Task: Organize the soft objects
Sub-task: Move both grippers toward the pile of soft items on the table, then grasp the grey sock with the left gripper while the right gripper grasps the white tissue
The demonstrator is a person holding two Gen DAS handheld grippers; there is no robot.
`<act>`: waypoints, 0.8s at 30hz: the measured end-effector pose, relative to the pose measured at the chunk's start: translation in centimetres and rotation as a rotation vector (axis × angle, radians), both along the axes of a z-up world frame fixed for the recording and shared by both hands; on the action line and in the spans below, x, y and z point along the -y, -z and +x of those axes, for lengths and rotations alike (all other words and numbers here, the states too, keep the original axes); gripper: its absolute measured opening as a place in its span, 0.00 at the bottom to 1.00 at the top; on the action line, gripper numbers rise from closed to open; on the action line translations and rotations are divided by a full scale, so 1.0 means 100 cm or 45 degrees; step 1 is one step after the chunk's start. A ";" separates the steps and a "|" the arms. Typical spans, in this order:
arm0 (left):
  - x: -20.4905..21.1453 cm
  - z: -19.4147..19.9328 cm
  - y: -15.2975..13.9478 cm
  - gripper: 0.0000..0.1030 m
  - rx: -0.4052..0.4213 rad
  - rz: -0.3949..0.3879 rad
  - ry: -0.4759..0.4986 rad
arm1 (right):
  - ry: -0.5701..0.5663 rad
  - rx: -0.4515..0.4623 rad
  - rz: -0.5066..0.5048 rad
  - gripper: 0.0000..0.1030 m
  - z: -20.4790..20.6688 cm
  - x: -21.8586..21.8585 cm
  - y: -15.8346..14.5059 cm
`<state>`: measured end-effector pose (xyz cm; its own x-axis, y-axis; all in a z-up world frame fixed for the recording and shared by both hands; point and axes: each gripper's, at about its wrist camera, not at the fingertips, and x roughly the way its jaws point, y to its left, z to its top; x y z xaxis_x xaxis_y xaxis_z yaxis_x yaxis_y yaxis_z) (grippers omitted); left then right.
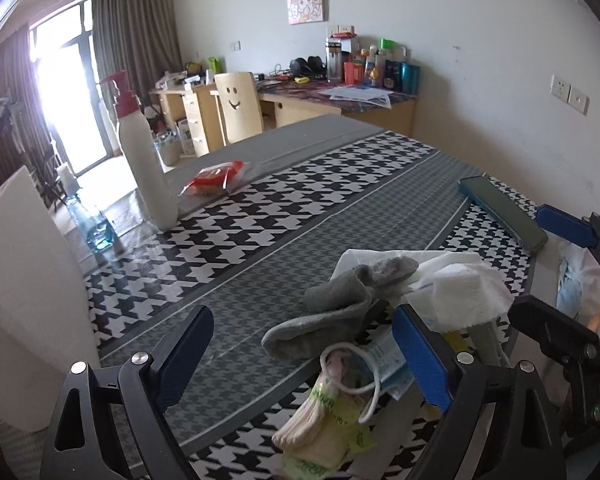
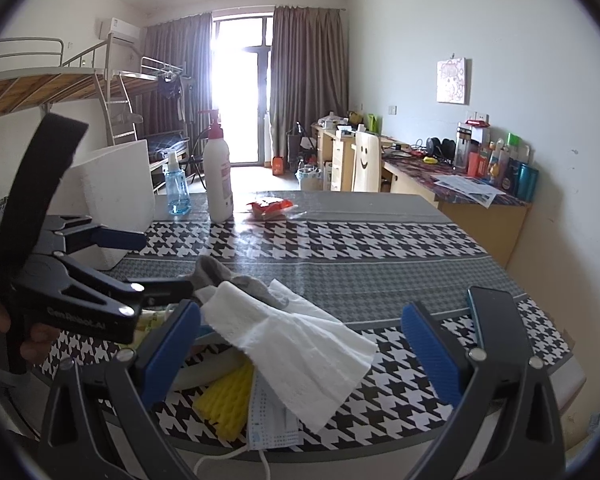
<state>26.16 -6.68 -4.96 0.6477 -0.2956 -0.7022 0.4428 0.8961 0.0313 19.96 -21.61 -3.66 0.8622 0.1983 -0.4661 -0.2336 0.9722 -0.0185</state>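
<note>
The left gripper point(image 1: 306, 354) tilts down over a pile of soft things at the near edge of the tabletop point(image 1: 328, 216); the right gripper point(image 2: 300, 344) sits lower-angled just beside it. A grey sock point(image 1: 332, 312), a white paper towel point(image 2: 300, 344), a face mask point(image 2: 272, 420), a yellow sponge point(image 2: 228, 400) and cream socks point(image 1: 320, 428) lie heaped together. A phone point(image 1: 504, 212) and lotion bottle point(image 1: 144, 160) stand apart. Both pairs of fingers are spread wide, pinching nothing; the sock lies between the left ones.
</note>
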 end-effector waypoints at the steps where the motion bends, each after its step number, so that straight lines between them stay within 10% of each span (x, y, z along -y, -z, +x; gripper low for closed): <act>1: 0.001 0.003 0.001 0.85 -0.014 0.001 -0.009 | 0.001 -0.004 0.002 0.99 0.001 0.001 0.001; 13: 0.017 0.014 0.014 0.65 -0.064 -0.036 0.059 | -0.035 -0.056 0.012 0.99 0.012 0.002 0.010; 24: 0.020 0.021 0.025 0.25 -0.129 -0.106 0.084 | -0.092 -0.134 0.074 0.97 0.023 0.009 0.018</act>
